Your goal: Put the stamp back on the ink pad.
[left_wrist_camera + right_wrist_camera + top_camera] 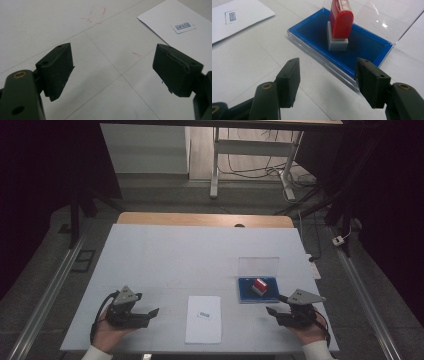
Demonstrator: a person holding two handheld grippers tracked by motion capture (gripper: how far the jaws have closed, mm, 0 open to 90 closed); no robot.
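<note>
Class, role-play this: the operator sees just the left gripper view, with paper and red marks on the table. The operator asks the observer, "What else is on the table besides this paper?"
Observer: A blue ink pad in an open clear case, to the right of the paper.
Operator: Is anything on the pad?
Observer: Yes, a red stamp with a grey base stands upright on it.
Operator: Where is the right hand-held gripper?
Observer: The right hand-held gripper is open, jaws apart, pointing at the pad's near edge and touching nothing.
Operator: Is the paper blank?
Observer: No, it has one small blue print near its middle.
</note>
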